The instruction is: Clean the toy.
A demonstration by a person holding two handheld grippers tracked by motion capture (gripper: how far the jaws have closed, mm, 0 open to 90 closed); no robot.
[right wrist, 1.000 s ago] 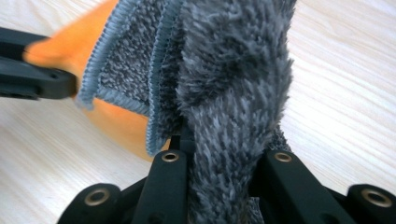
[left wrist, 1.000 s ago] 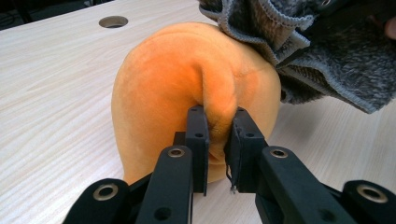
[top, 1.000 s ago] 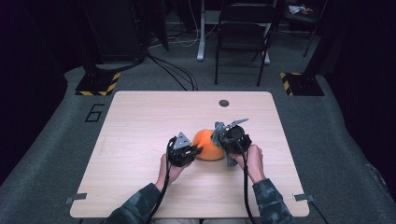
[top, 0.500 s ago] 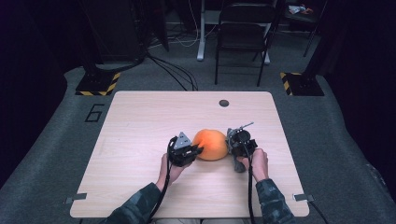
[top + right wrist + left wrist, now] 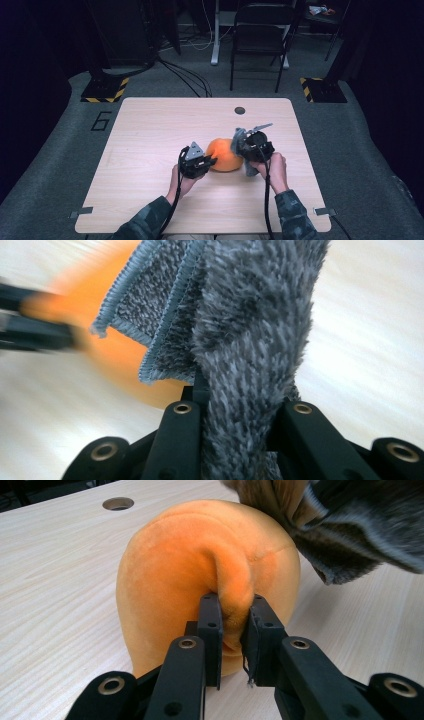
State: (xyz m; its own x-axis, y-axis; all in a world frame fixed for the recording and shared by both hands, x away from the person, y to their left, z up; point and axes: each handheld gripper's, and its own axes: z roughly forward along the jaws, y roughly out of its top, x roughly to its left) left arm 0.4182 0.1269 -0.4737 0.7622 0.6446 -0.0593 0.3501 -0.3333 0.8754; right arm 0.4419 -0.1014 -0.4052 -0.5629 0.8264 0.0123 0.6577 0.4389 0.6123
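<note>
With the left gripper [image 5: 232, 630] clenched on a fold of the orange plush ball [image 5: 223, 154] resting mid-counter [image 5: 150, 135] and the right gripper [image 5: 235, 405] grasping a grey microfibre cloth [image 5: 240, 340] against its far side, wiping appears underway, unfinished.

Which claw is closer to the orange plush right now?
Left. The left claw pinches a fold of the orange plush; the right claw holds a grey cloth at its other side.

A: Your sleeves [image 5: 295, 220] are camouflage green, and both grippers are black, a black cable [image 5: 266, 200] trailing from each.

B: Your left gripper [image 5: 206, 163] carries a grey three-cornered plate; brass-ringed screw holes [image 5: 187, 643] stud its jaw arms.
</note>
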